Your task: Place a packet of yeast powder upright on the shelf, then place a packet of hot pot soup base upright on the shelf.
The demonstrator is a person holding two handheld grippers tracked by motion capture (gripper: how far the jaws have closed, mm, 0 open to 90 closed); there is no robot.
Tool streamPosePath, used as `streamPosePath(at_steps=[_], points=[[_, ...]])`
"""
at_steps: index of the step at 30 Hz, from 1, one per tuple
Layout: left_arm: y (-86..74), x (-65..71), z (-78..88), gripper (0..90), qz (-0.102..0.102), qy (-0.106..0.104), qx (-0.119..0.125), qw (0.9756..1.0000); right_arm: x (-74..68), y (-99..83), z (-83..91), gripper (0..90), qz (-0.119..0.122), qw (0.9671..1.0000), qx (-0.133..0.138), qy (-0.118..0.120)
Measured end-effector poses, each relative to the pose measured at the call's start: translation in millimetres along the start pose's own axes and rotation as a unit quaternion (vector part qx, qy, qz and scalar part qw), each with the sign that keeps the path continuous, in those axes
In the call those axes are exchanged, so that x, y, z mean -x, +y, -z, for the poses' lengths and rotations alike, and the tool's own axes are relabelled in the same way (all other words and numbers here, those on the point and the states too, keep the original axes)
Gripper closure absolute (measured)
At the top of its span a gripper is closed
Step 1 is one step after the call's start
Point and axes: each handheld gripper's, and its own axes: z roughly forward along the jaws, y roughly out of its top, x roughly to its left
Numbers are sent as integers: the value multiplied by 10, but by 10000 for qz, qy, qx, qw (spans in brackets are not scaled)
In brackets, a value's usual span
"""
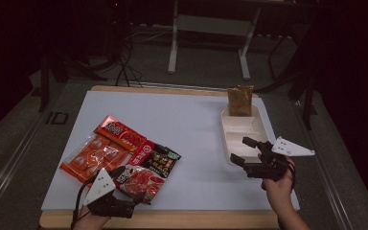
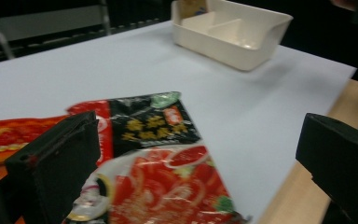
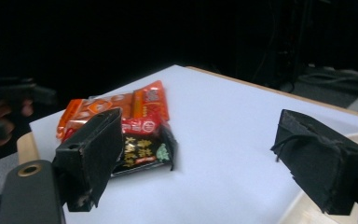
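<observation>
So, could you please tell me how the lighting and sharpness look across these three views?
High view: dim, the room behind nearly black, only the white table well lit. Left gripper view: the red packet is blurred with glare streaks; the tray is soft too. Right gripper view: black background, the packets fairly sharp, the near jaws slightly soft.

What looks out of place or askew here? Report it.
Nothing is spilled or damaged. The snack packets lie in a loose overlapping heap at the table's left, none squared up. One brown packet stands upright in the far compartment of the tray, the other compartments empty.
</observation>
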Motion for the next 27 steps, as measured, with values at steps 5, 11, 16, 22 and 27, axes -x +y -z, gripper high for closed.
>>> streamPosePath(at_steps=[5, 11, 16, 22, 27], points=[[46, -127, -29, 3, 10, 189, -58, 9998, -50, -17, -22, 154, 143, 9998, 12, 113], [28, -244, -88, 80, 129, 225, -211, 9994, -63, -49, -54, 154, 210, 9997, -91, 104], [-27, -383, -142, 370, 100, 547, -335, 9979, -69, -56, -55, 155, 200, 9996, -74, 165], [-75, -534, -228, 625, -56, 997, -796, 9918, -74, -61, -58, 155, 231, 9995, -89, 221], [-151, -655, -347, 813, -15, 1272, -1329, 9829, -65, -79, -71, 158, 203, 9993, -146, 275]])
